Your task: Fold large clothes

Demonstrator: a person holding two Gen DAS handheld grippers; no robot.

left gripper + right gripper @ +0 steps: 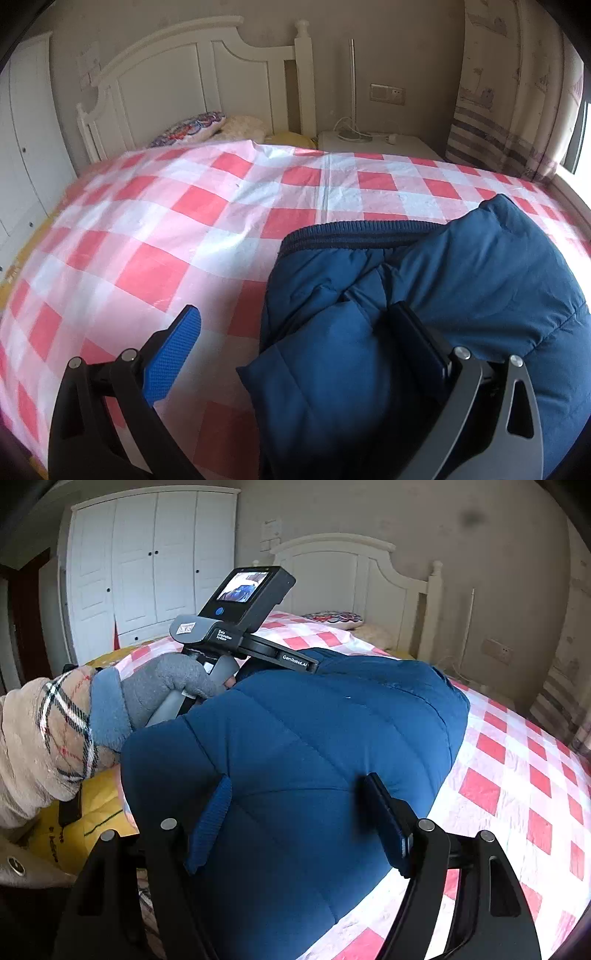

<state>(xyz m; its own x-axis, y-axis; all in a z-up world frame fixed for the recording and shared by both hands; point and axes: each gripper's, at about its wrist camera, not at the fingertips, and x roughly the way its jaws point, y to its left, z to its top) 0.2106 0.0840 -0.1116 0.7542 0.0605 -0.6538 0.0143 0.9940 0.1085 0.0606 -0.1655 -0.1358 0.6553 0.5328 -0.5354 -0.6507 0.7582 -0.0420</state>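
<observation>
A dark blue padded jacket (461, 280) lies folded in a thick bundle on the checked bed cover, its ribbed hem (354, 232) facing the headboard. My left gripper (293, 308) is open wide: its right finger (417, 339) rests on the jacket's folds and its left finger (173, 358) hangs over the bare cover. In the right wrist view the jacket (332, 731) fills the middle. My right gripper (295, 779) stands open just above its quilted top, with nothing pinched. A gloved hand (159, 690) holds the left gripper's body (240, 627) behind the bundle.
The red and white checked cover (155, 229) spreads over the bed. Pillows (192, 129) lie by the white headboard (184, 74). A nightstand (373, 144) and a curtain (498, 110) are at the right, a white wardrobe (147, 565) at the left, and a yellow bag (85, 827) by the bed's edge.
</observation>
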